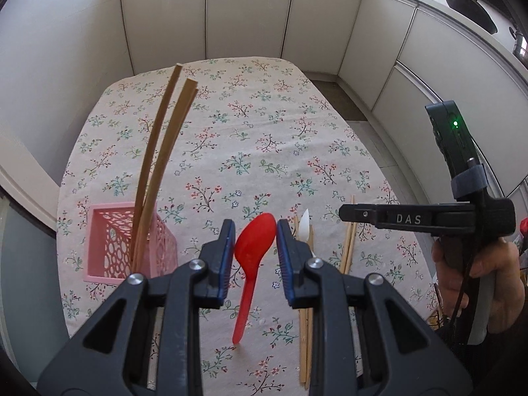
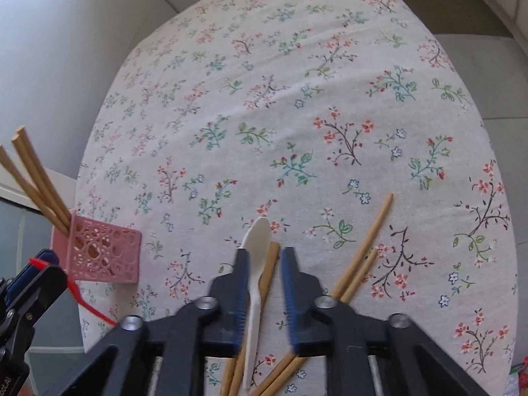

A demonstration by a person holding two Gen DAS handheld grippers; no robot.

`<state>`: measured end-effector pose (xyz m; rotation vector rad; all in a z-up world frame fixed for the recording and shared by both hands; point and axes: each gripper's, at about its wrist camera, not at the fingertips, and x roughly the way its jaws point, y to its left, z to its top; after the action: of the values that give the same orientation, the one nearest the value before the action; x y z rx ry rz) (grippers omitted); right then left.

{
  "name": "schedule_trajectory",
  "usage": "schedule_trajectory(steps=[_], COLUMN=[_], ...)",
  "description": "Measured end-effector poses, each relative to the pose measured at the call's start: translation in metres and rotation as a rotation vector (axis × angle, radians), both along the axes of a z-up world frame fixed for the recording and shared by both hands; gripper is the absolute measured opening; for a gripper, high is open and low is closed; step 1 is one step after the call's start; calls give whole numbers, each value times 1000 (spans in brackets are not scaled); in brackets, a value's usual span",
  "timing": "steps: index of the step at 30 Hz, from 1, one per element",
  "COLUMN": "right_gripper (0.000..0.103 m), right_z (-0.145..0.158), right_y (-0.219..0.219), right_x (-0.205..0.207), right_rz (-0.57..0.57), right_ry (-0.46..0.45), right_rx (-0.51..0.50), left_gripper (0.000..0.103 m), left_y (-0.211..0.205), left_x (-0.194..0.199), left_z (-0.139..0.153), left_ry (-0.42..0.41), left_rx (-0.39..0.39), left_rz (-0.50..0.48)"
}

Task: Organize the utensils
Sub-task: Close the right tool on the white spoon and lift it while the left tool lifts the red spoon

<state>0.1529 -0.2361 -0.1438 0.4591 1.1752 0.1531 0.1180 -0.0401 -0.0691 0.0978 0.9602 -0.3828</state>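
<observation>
Our left gripper [image 1: 254,247] pinches the red spoon [image 1: 252,257] by its bowl, handle hanging clear of the bench [image 1: 247,151]. Our right gripper [image 2: 264,277] seems to pinch the white spoon [image 2: 255,283], though blur hides the contact. Loose chopsticks [image 2: 363,247] lie at its four o'clock. The pink basket [image 1: 128,247], holding chopsticks, stands at nine o'clock.

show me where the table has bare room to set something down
Free: the floral tablecloth beyond the pink lattice plastic basket to the far edge, and the stretch between basket and white plastic spoon. Crowded: the near right, with loose wooden chopsticks around that spoon.
</observation>
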Motion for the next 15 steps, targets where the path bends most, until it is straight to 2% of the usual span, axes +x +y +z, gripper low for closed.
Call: schedule_trajectory(steps=[1,2,8,12,14,15], right_gripper=[44,47,45,29,9,9], right_z=[-4,-9,-27,-39,-45,-46], right_y=[2,4,27,33,33,31], right_x=[3,6,26,36,39,39], right_rz=[0,5,35,28,27,24], right_ry=[14,26,73,100,112,113], right_rx=[1,2,3,20,35,49], left_gripper=[27,27,27,27,27,27], left_y=[0,0,0,1,2,2], left_x=[1,2,6,8,8,7], left_z=[-2,-4,-7,-10,-10,-10], left_ry=[4,7,17,26,25,24], left_rx=[2,4,0,6,7,6], left_rz=[1,1,-1,-3,-5,-4])
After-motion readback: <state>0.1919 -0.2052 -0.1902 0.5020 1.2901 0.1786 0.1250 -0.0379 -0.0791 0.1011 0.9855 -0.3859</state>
